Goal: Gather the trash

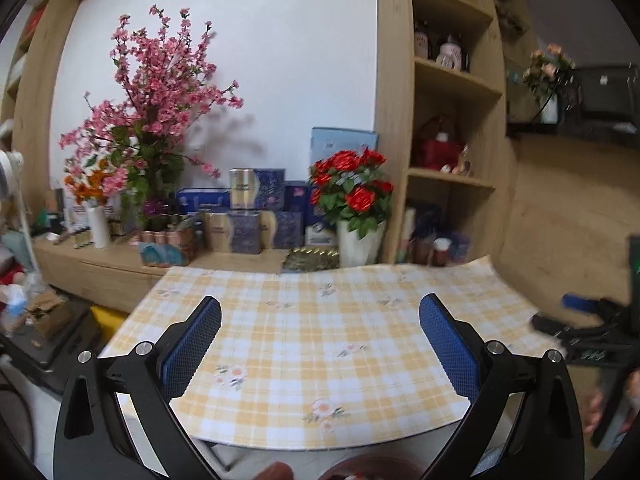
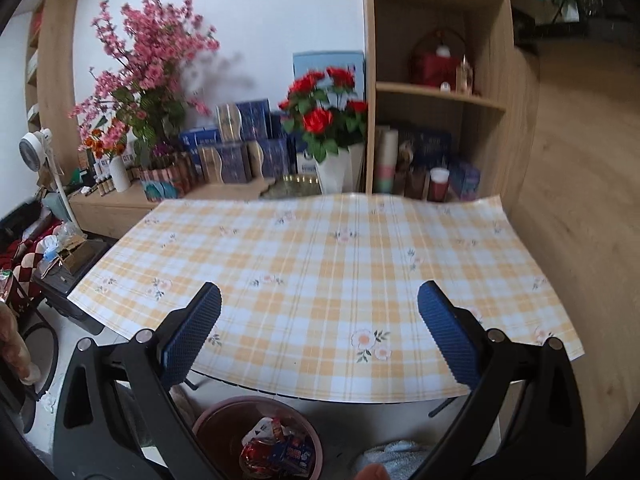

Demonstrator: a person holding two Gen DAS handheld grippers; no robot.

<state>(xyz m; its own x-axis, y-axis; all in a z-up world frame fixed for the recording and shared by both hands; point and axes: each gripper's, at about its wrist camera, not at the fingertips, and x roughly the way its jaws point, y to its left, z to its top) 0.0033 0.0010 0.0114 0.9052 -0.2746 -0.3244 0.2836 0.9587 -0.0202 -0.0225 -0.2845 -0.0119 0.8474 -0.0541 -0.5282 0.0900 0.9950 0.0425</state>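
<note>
- Printing is showing on the blue boxes point(image 1: 256, 216) at the back edge of the sideboard, too blurred to read.
- Wrappers in the bin point(image 2: 276, 448) are carrying unreadable print.

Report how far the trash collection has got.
Looks essentially done: the checked tablecloth shows no litter in either view, and crumpled wrappers sit inside the reddish bin on the floor at the table's near edge. In hand: nothing; the left gripper and right gripper are both open and empty. Left: nothing visible on the table; the floor is mostly out of view.
</note>
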